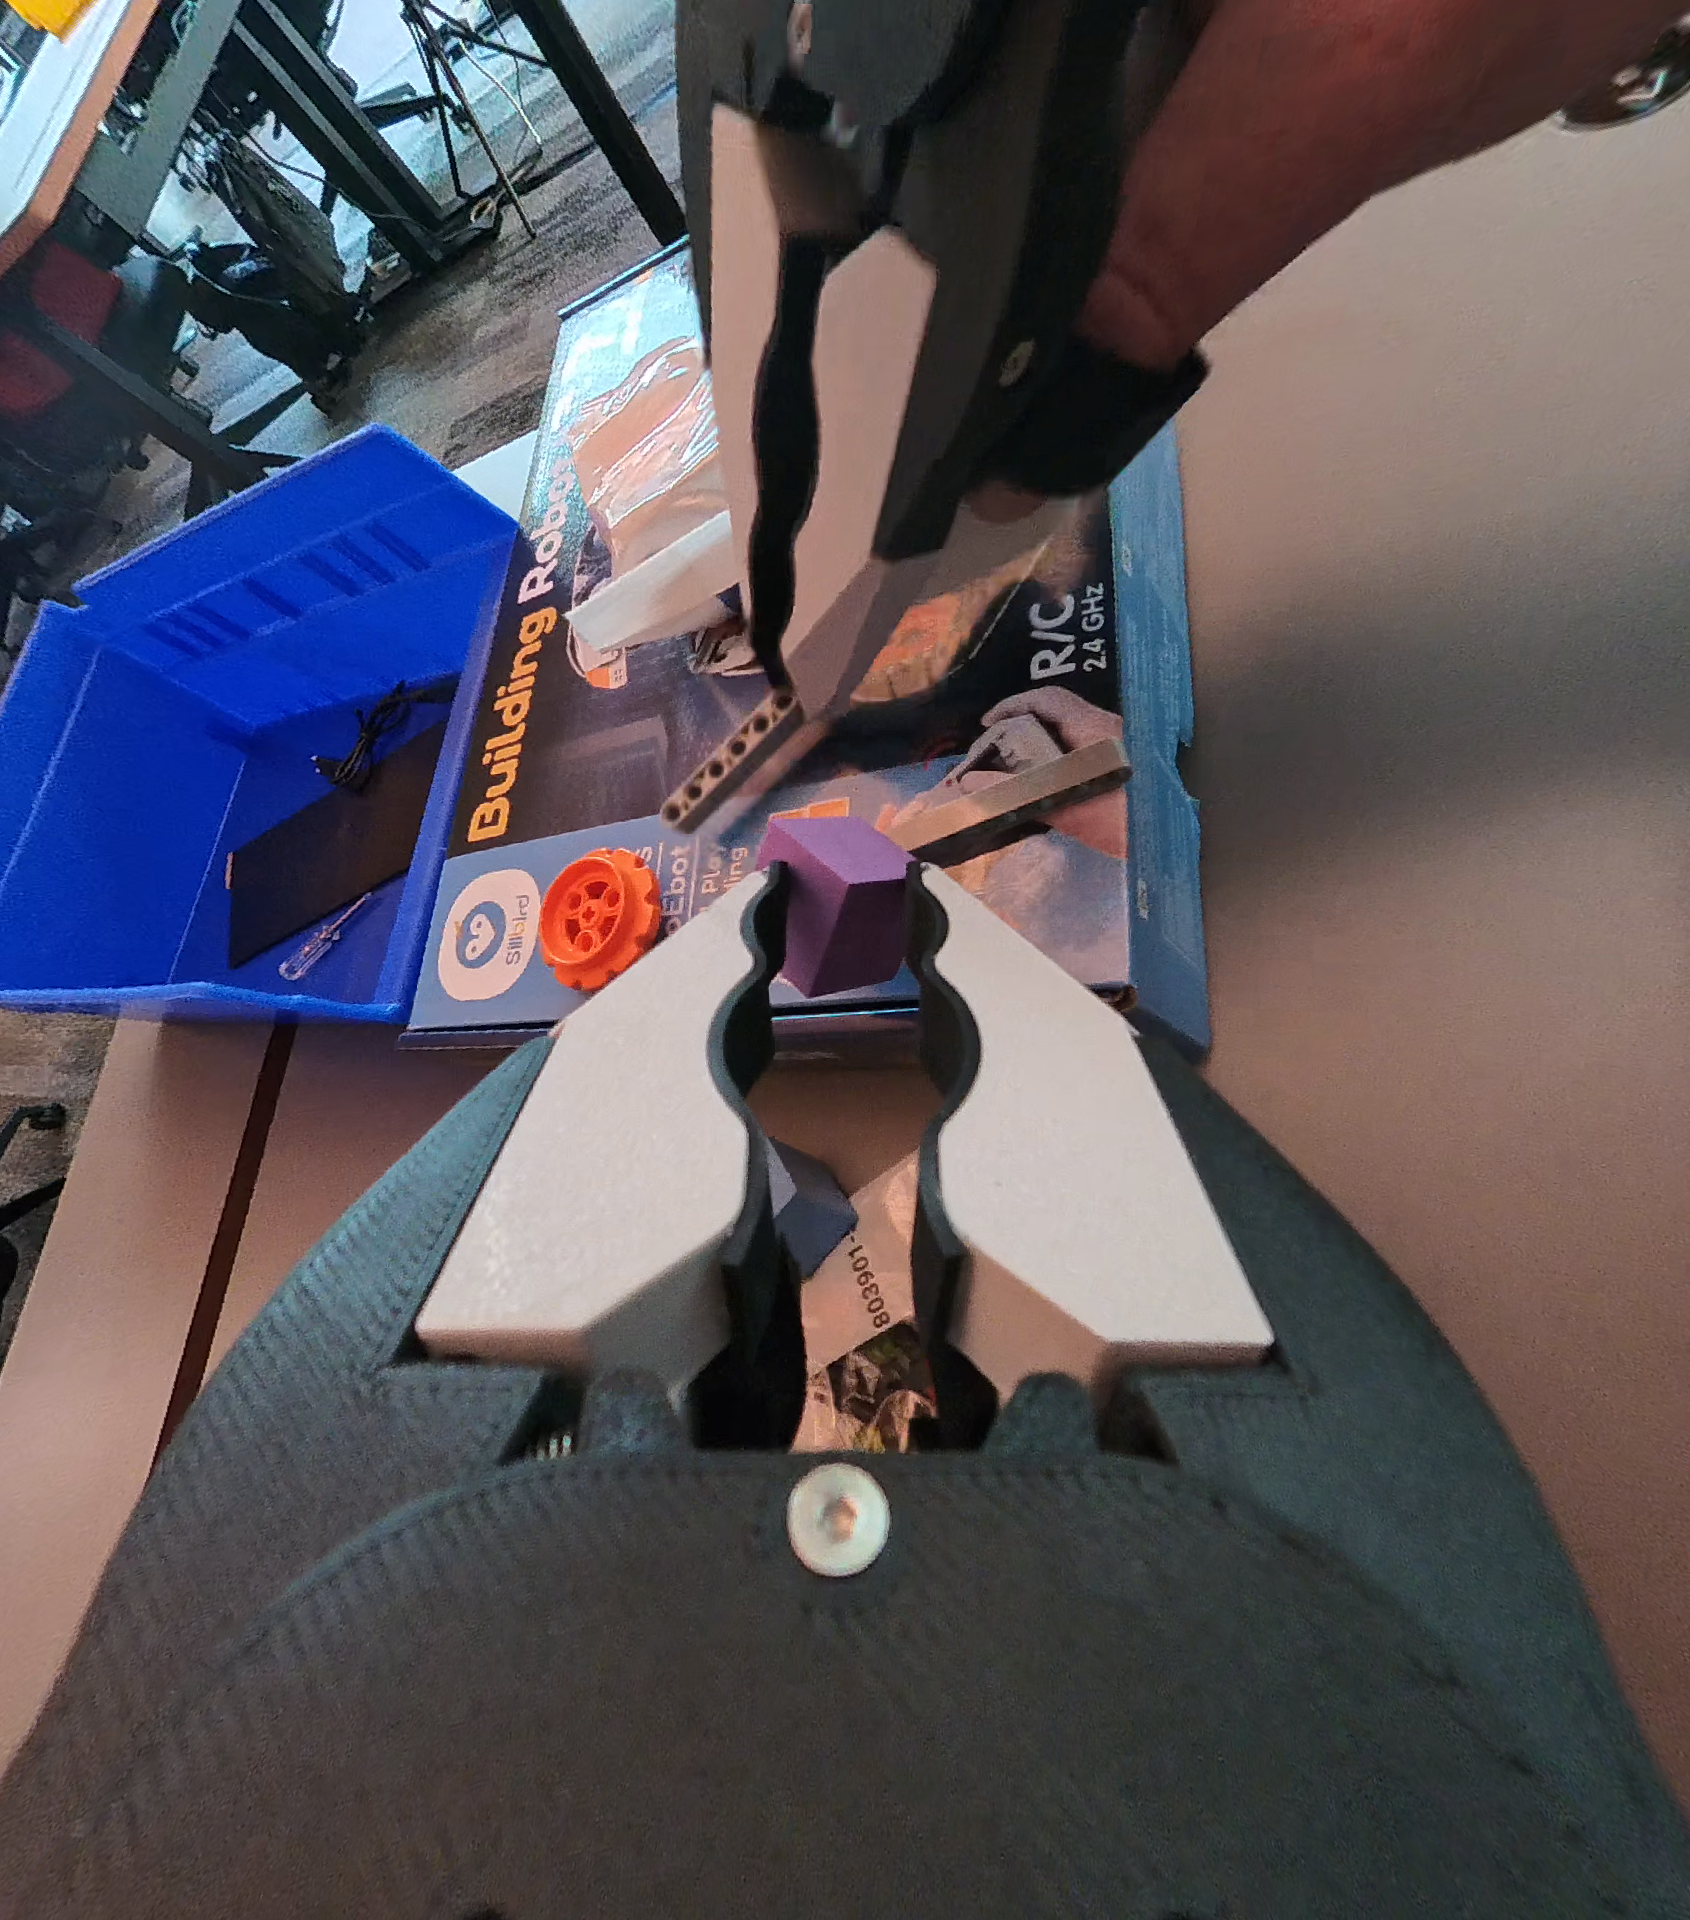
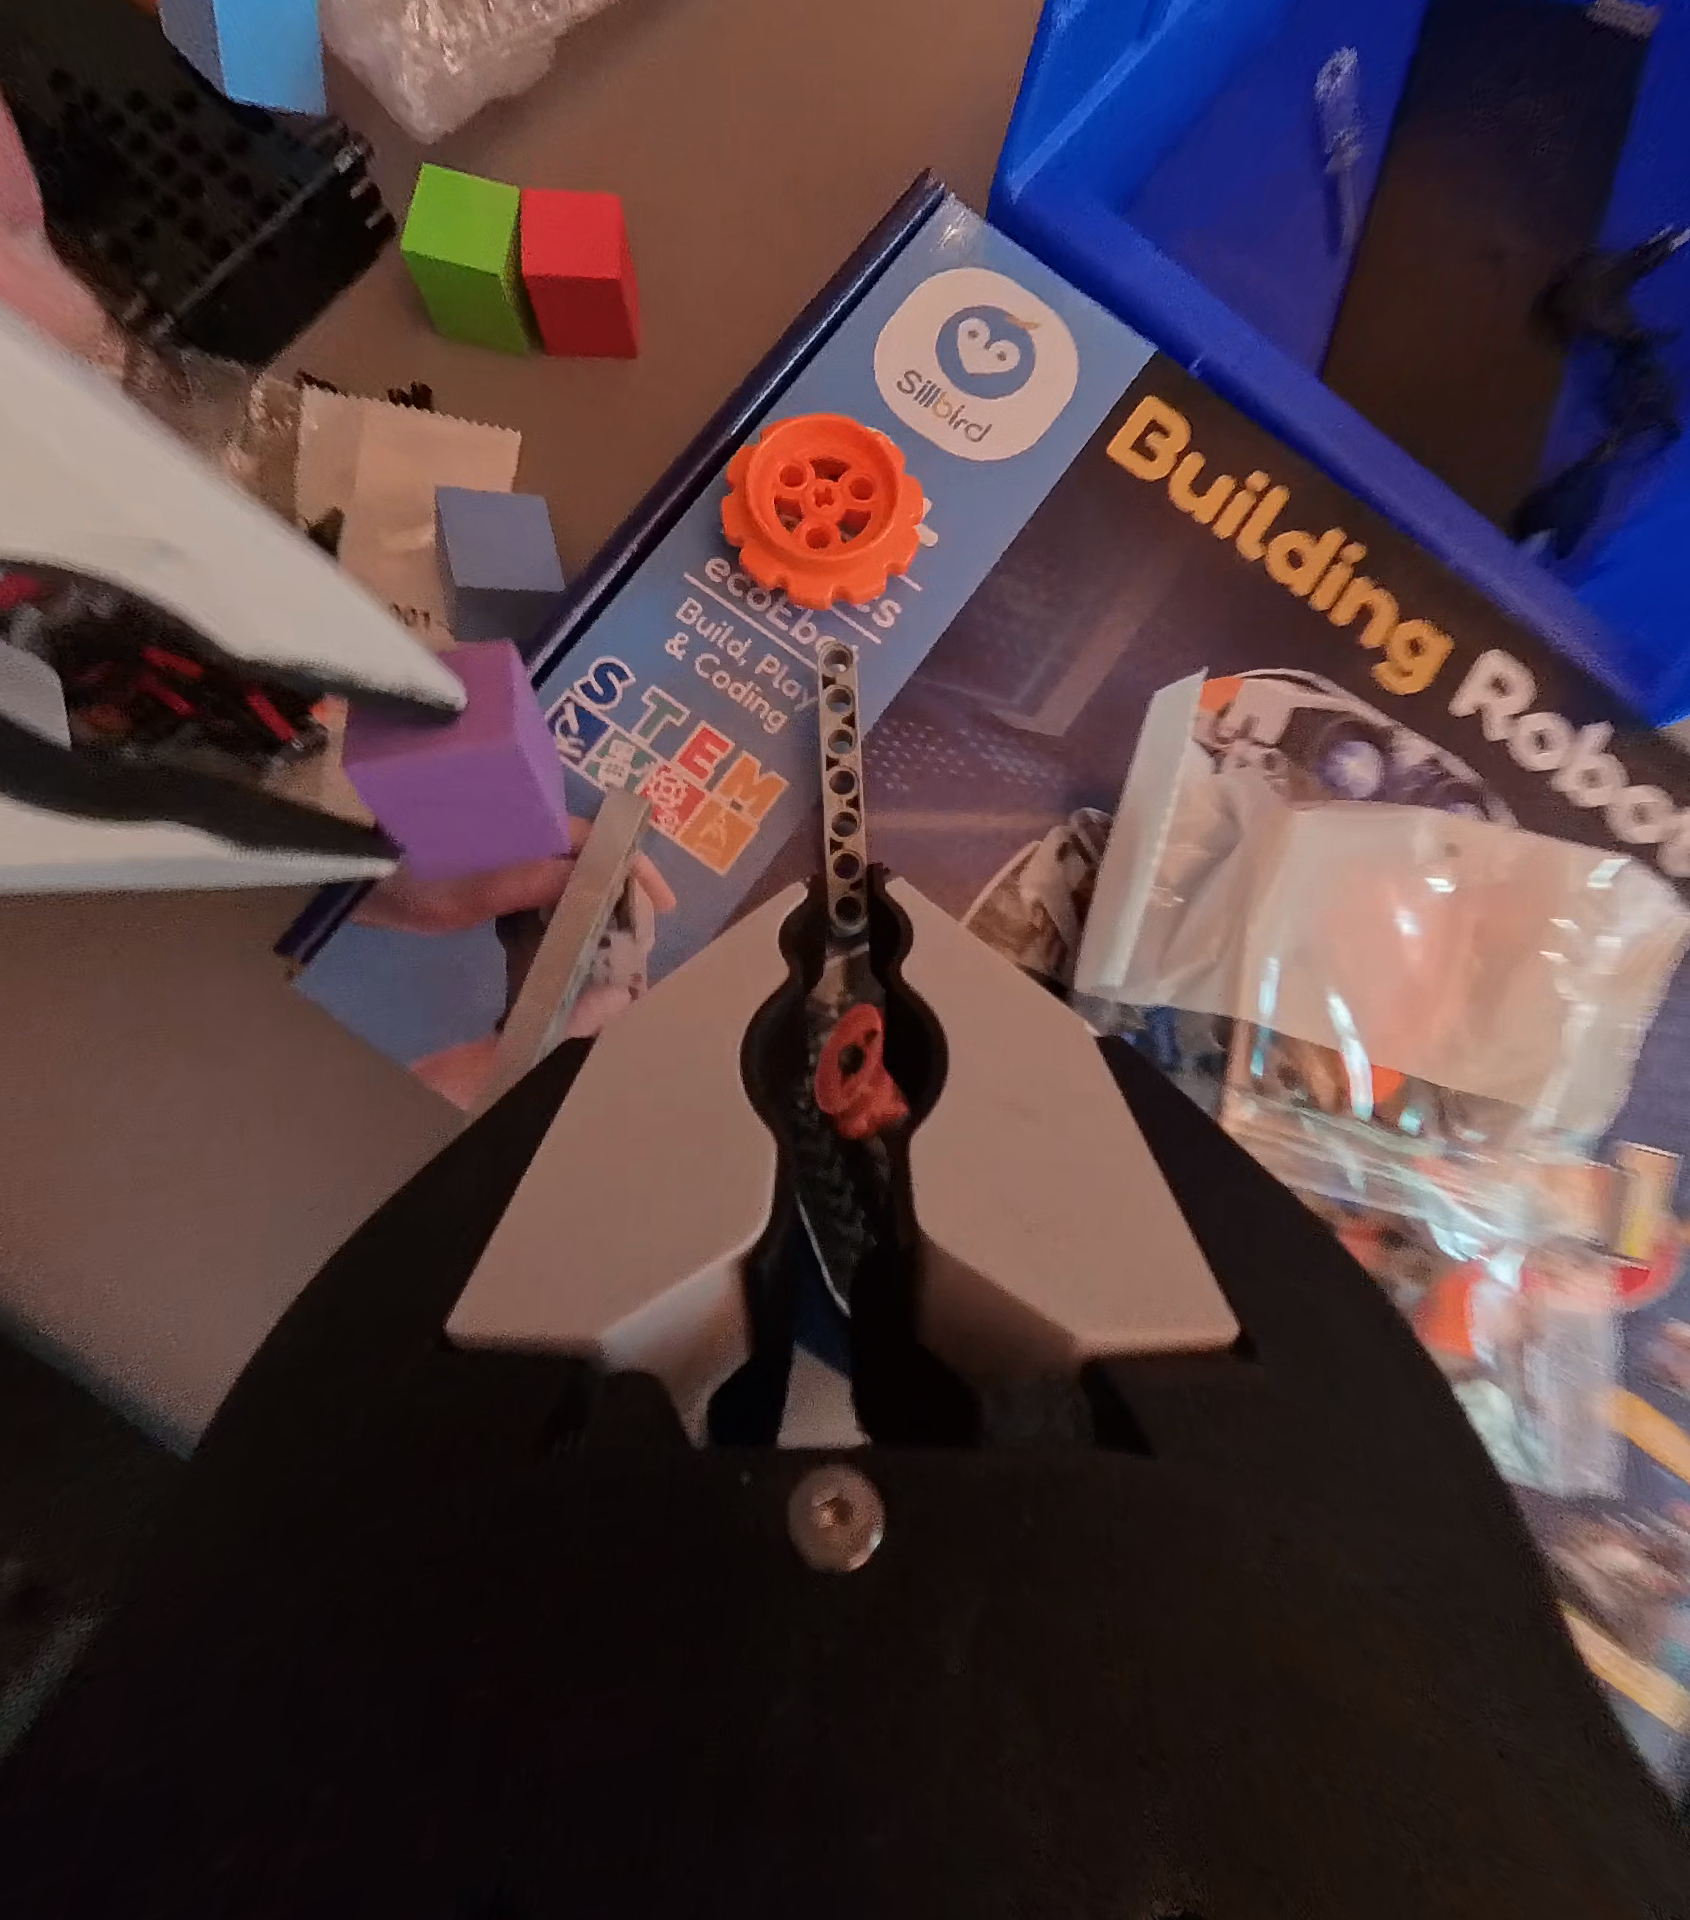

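- The left gripper (image 1: 841, 914) has its jaws clenched on a purple cube (image 1: 836, 914), pinched at the very tips above the printed kit box (image 1: 1147, 623).
- The right gripper (image 2: 846, 914) grips a grey perforated beam (image 2: 841, 769) that juts straight out past the jaws.
- An orange toothed wheel (image 2: 820, 509) lies on the box just beyond the beam's far end.
- A clear bag (image 2: 1392, 935) lies on the box to the right of the jaws; a blue bin (image 2: 1111, 208) stands on the worktop (image 2: 93, 1039) beyond it.
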Demonstrator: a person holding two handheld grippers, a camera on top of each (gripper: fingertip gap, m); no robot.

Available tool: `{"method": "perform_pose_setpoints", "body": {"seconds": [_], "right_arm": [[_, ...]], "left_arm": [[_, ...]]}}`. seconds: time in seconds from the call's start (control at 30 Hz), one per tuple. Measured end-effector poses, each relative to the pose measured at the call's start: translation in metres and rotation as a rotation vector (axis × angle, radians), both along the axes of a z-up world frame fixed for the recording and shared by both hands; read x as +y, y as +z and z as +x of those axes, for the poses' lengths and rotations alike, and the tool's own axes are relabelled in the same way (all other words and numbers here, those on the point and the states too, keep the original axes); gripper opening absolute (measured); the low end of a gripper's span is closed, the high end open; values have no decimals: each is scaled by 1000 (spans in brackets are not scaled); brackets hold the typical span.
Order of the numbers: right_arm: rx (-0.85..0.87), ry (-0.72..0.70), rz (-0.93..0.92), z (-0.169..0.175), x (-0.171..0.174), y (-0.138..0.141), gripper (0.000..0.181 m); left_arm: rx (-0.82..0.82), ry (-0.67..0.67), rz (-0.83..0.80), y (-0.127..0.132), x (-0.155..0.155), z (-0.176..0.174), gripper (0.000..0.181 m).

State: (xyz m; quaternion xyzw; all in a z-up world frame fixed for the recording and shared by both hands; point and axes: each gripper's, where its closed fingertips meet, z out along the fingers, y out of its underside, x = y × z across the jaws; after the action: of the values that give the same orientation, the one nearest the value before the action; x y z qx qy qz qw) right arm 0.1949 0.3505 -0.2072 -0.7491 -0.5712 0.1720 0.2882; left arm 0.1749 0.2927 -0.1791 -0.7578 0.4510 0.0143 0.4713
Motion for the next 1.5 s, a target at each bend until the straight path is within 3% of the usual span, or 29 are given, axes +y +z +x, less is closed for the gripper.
{"method": "perform_pose_setpoints", "body": {"seconds": [0.23, 0.33, 0.47, 0.57, 0.8, 1.13, 1.27, 1.43, 1.5], "right_arm": [[-400, 77, 540, 54, -8, 18, 6], [-509, 145, 646, 64, -20, 5, 6], [-480, 190, 670, 61, -37, -2, 6], [-385, 198, 630, 58, -46, 3, 8], [-100, 130, 341, 55, -48, 13, 1], [-67, 63, 139, 41, -40, 0, 0], [-68, 80, 170, 36, -38, 5, 0], [-112, 162, 146, 38, -36, -1, 27], [-84, 160, 54, 38, -35, -4, 18]], "left_arm": [[-7, -4, 5, 2, 2, -1, 21], [2, -7, 8, 2, 1, 1, 21], [1, -9, 11, 4, -1, 1, 20], [-2, -8, 10, 4, -2, 1, 20], [-6, -12, 4, 4, -2, 0, 21], [-7, -16, -2, 2, -3, 0, 21], [-9, -18, -2, 3, -3, 0, 21], [-8, -24, -4, 3, -4, 2, 20], [-5, -28, -5, 3, -5, 3, 21]]}}
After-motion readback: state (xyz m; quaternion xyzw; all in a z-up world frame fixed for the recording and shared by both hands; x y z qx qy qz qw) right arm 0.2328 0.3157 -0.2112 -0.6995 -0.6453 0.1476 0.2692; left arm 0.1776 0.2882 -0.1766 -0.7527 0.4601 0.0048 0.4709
